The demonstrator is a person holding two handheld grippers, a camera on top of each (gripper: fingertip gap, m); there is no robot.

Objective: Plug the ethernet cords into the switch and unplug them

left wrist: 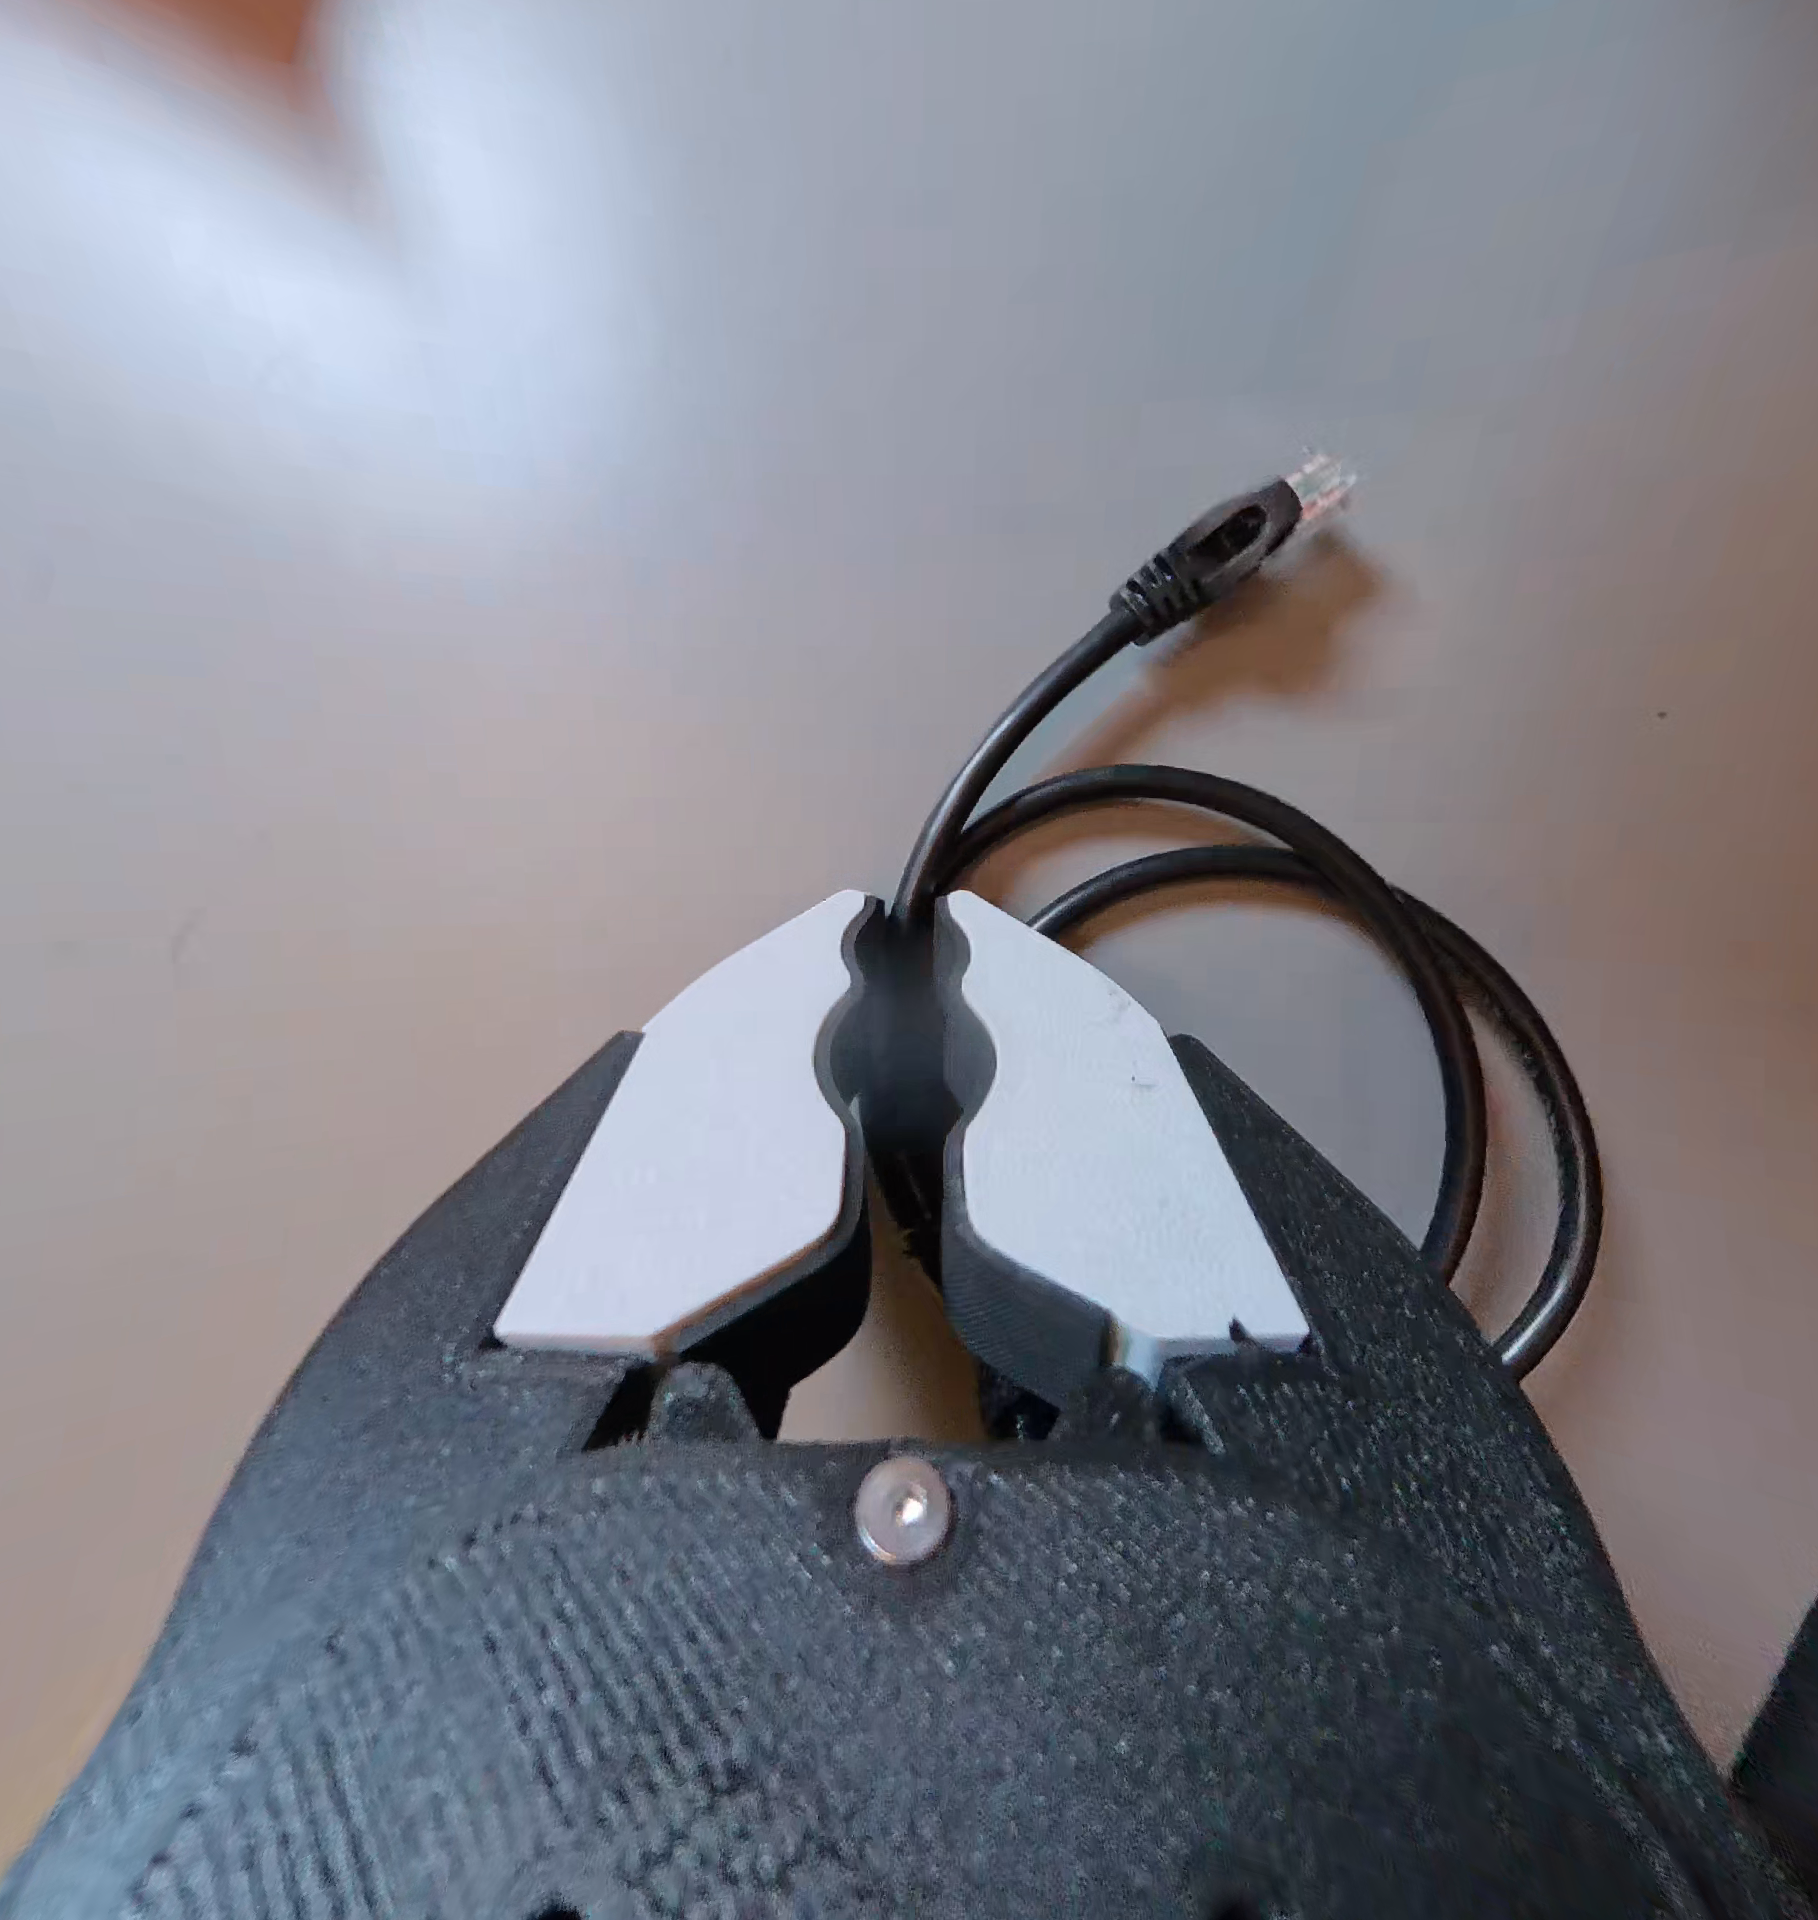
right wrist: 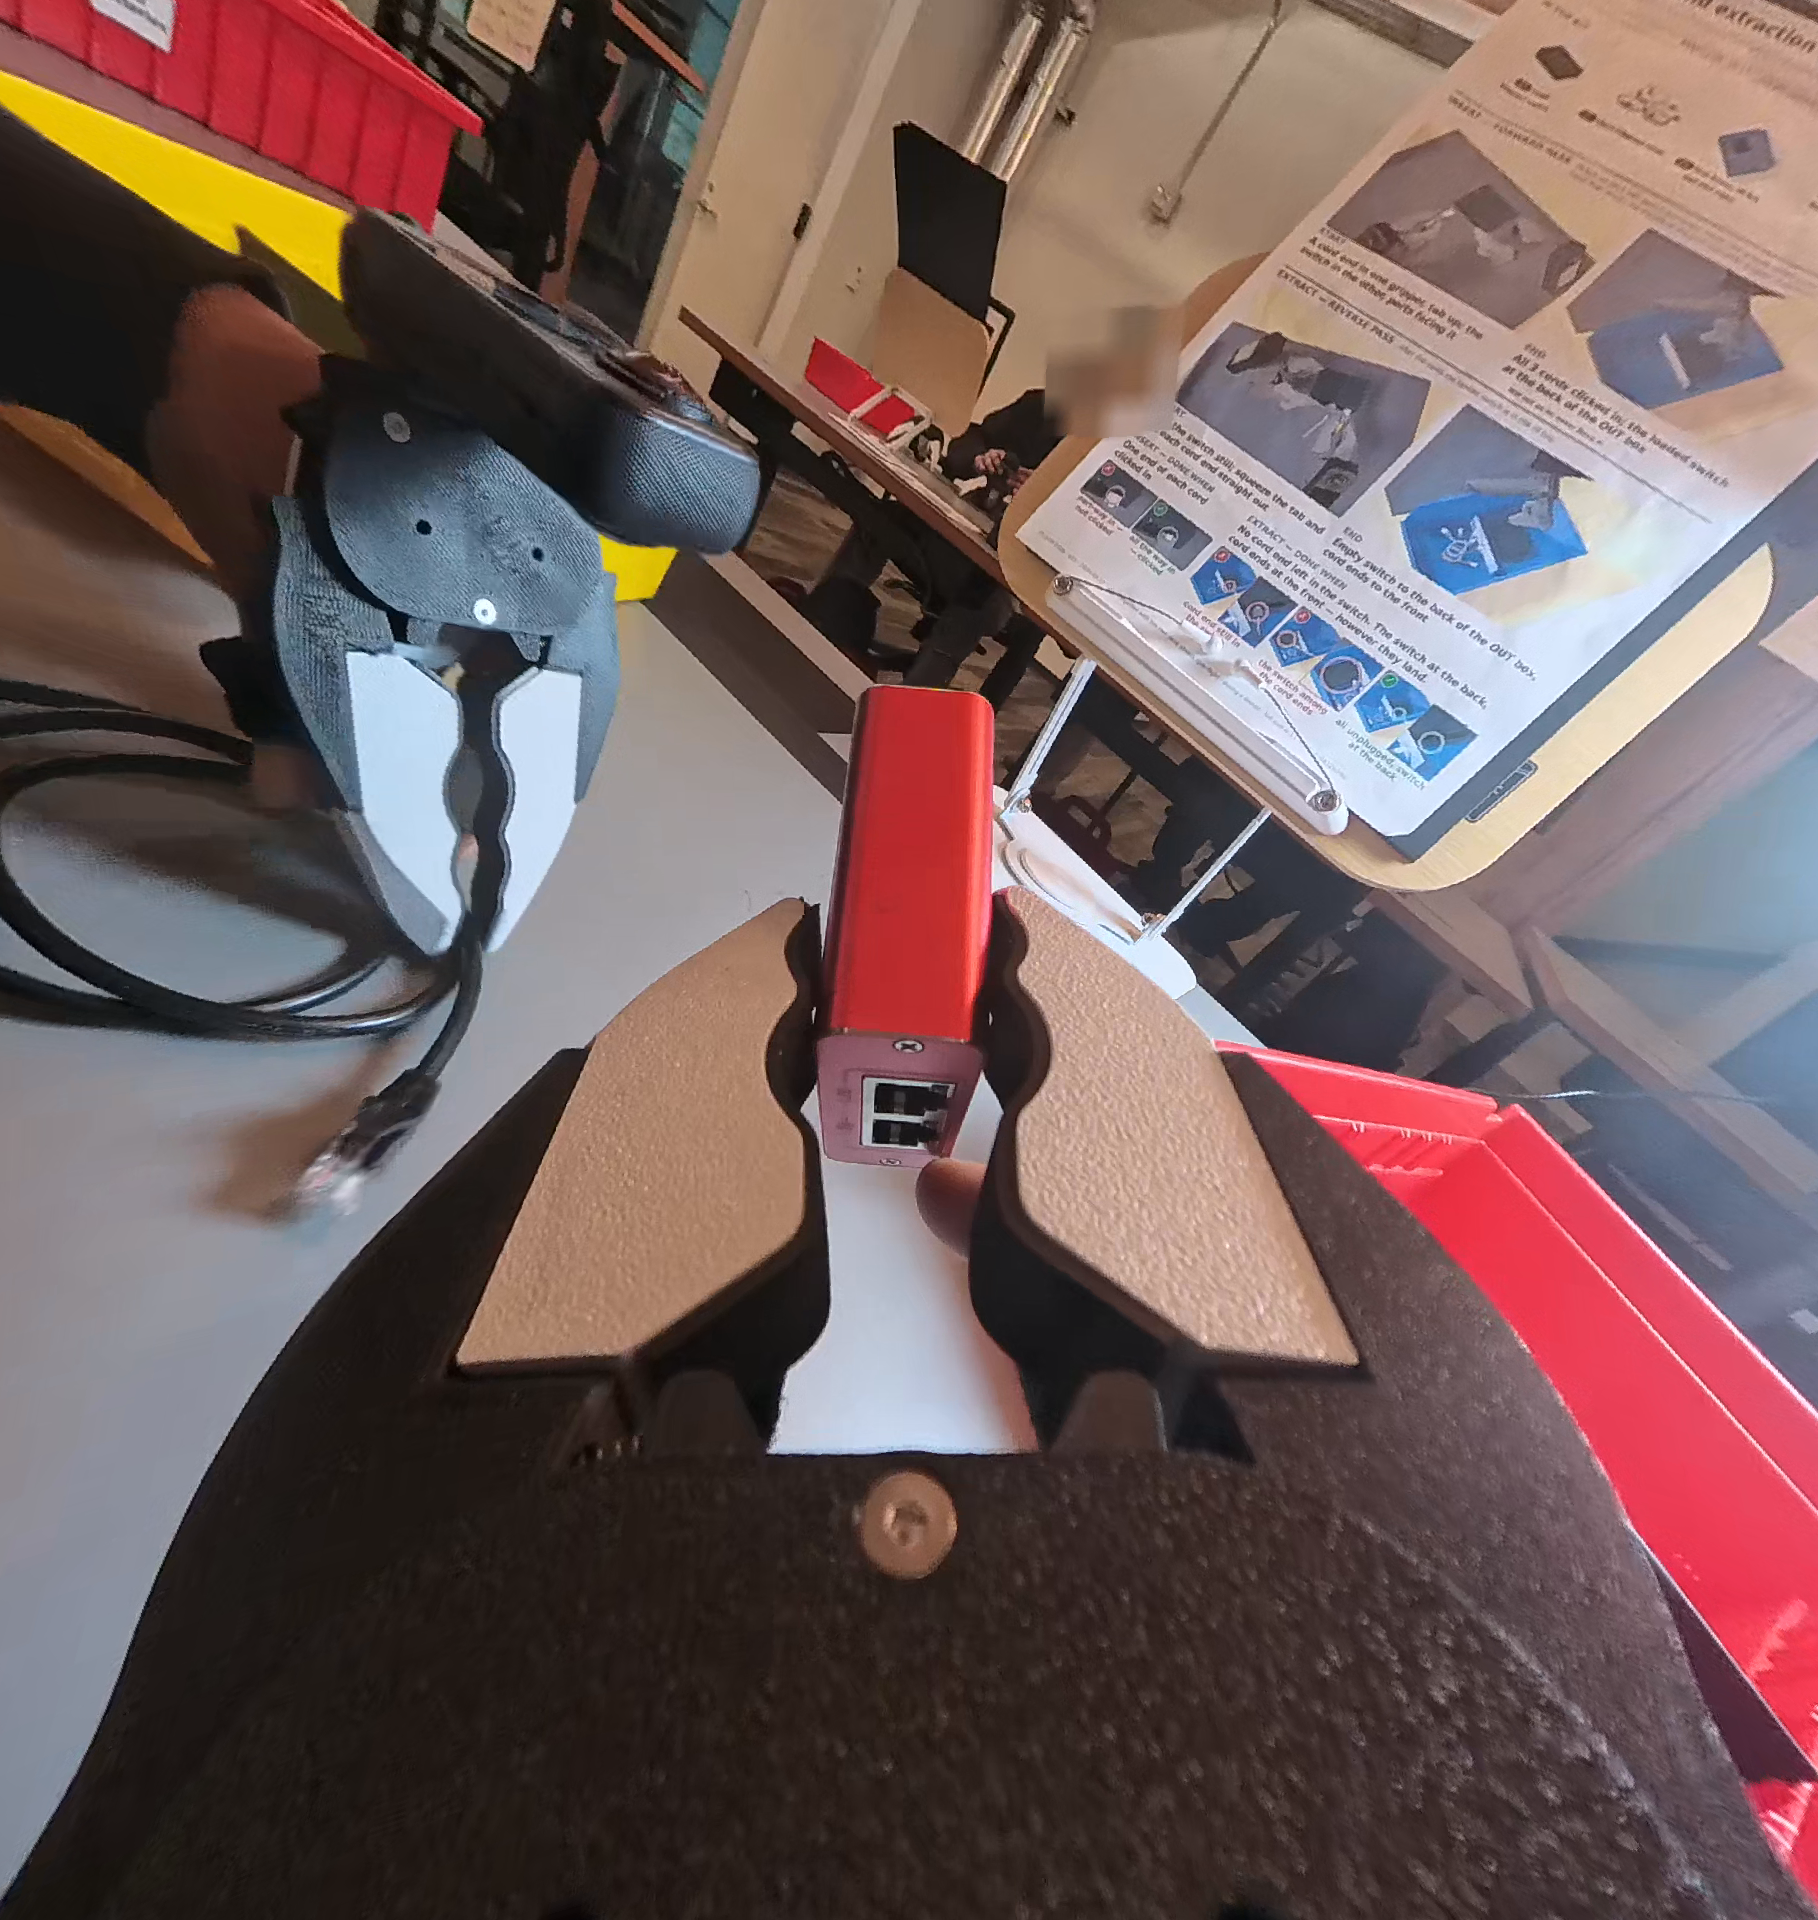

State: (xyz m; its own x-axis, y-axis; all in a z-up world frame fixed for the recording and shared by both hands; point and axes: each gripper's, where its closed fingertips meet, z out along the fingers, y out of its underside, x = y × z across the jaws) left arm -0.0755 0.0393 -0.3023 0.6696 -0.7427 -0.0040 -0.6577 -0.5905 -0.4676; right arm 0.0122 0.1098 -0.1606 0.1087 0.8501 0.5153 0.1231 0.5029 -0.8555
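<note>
My left gripper (left wrist: 905, 914) is shut on a black ethernet cord (left wrist: 998, 748). The cord's free end, with a black boot and clear plug (left wrist: 1248, 530), sticks out ahead of the fingertips above the grey table (left wrist: 469, 623). The rest of the cord loops on the table to the right. My right gripper (right wrist: 905, 925) is shut on a red switch (right wrist: 910, 862), held lengthwise between the tan pads (right wrist: 676, 1132). Its port end (right wrist: 900, 1112) faces the camera. The left gripper (right wrist: 474, 935) also shows in the right wrist view, pointing down with the plug (right wrist: 365, 1143) dangling below it.
A red bin (right wrist: 1570, 1278) lies at the right by my right gripper. A tilted stand holding an instruction sheet (right wrist: 1404, 436) stands behind the switch. A yellow and red bin (right wrist: 261, 104) is at the far left. A person sits at a farther table.
</note>
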